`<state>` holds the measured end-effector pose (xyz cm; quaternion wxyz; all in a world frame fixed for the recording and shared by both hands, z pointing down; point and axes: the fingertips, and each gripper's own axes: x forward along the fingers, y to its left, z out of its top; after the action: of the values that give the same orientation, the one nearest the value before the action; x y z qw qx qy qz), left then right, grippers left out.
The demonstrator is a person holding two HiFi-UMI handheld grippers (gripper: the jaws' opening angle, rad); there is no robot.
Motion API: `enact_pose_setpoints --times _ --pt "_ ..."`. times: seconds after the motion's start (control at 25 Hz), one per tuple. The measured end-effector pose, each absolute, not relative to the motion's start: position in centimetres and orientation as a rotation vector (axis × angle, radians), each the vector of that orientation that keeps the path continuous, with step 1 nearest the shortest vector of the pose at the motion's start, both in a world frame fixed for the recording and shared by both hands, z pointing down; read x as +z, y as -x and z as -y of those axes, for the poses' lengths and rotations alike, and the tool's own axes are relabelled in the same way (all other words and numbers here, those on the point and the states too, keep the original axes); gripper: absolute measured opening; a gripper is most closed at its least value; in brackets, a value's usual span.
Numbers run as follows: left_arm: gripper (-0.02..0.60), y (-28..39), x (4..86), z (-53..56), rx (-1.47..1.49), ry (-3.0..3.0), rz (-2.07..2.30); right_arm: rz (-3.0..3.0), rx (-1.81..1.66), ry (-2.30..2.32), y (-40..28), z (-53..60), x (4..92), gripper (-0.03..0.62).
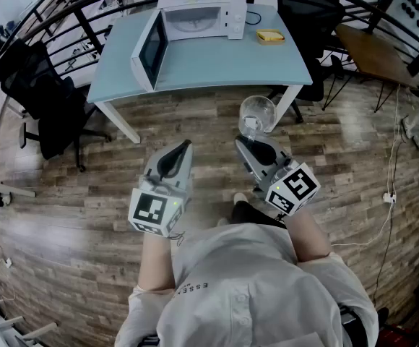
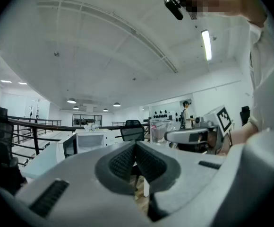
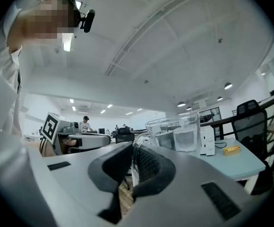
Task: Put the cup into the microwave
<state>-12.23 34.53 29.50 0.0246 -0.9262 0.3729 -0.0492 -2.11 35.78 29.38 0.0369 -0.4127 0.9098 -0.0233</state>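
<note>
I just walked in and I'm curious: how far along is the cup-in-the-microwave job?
Done: the microwave door stands open. In hand: the right gripper grips the clear cup, away from the table. Left: carrying it over and setting it inside. The left gripper is shut, empty.

I have the cup (image 1: 257,113) between the jaws of my right gripper (image 1: 248,139), with the left gripper (image 1: 186,146) just beside it on the left. Ahead of both stands the table (image 1: 267,67), with the microwave (image 1: 199,11) on its far side and the microwave's door (image 1: 149,49) swung out to the left.
</note>
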Motion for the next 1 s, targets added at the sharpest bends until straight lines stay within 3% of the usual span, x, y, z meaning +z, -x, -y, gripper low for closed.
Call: enact_pose_setpoints --times 1.0 --pt "0.0 13.7 30.9 -28.4 -0.144 2.832 -1.287 -2.822 -0.127 1.191 1.9 -29.0 30.7 0.025"
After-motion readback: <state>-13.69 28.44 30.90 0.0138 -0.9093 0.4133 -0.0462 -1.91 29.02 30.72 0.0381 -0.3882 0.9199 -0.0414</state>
